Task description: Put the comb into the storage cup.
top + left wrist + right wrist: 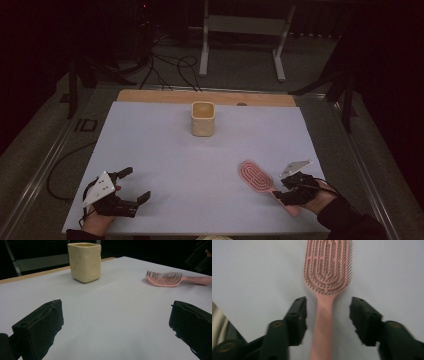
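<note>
Left to right across the white table (165, 165): the left gripper (135, 186) rests at the near left corner, jaws spread wide and empty, well apart from the work. At the far centre stands a cream cup (203, 119), upright and untouched. At the near right lies the pink hairbrush (256, 176), bristles up, flat on the table. Its long axis runs diagonally, head toward the far left and the cup, handle toward the person's right hand. The right gripper (328, 312) hovers over the handle, jaws wide, one on either side of it and not yet touching. The step in hand appears to be the approach for a grasp. The next move likely calls for lowering the jaws squarely about the handle and closing across its narrow width, near the neck for balance.
</note>
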The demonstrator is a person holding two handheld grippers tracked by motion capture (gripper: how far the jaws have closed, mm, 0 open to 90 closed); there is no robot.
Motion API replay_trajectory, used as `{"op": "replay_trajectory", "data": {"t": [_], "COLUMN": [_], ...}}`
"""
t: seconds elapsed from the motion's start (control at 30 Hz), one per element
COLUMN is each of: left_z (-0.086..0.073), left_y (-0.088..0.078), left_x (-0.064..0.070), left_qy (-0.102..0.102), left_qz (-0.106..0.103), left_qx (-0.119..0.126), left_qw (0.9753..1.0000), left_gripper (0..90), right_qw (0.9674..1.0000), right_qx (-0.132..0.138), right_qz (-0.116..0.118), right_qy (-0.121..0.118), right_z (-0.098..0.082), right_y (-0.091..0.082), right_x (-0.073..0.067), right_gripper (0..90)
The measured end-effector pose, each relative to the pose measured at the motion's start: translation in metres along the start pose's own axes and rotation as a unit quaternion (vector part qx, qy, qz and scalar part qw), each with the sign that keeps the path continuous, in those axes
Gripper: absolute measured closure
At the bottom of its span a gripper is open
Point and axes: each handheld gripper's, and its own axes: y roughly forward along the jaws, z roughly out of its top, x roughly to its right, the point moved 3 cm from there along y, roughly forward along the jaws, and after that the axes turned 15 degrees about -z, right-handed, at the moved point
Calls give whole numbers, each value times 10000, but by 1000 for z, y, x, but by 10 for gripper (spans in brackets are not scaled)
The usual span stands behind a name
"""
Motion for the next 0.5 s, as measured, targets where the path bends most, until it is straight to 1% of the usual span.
{"op": "replay_trajectory", "data": {"t": [0.03, 0.1, 0.13, 0.17, 0.23, 0.3, 0.33, 0.4, 0.5], "left_z": [0, 0, 0, 0, 0, 0, 0, 0, 0], "left_y": [0, 0, 0, 0, 0, 0, 0, 0, 0], "left_x": [0, 0, 0, 0, 0, 0, 0, 0, 0], "left_qy": [0, -2, 1, 0, 2, 0, 2, 0, 5], "left_qz": [0, -5, 2, 1, 0, -1, -1, -5, -12], "left_qx": [1, -10, -15, -16, -19, -17, -18, -22, -24], "left_qw": [10000, 10000, 10000, 10000, 10000, 10000, 10000, 10000, 10000], "left_gripper": [1, 2, 2, 2, 1, 2, 1, 1, 2], "right_qw": [10000, 9998, 9999, 9998, 9996, 9994, 9991, 9986, 9975], "right_qx": [-47, -149, -156, -202, -254, -315, -418, -486, -669], "right_qz": [24, 71, 66, 53, 92, 106, 116, 177, 202], "right_qy": [42, 54, 30, 76, -23, 22, 38, 76, -54], "right_z": [0, -1, -1, -1, -1, -2, -2, -1, 0], "right_y": [2, 6, 8, 9, 13, 16, 18, 21, 24], "right_x": [0, 1, 1, 0, -2, -3, -4, -3, -5], "right_gripper": [354, 279, 228, 186, 115, 95, 92, 93, 99]}}
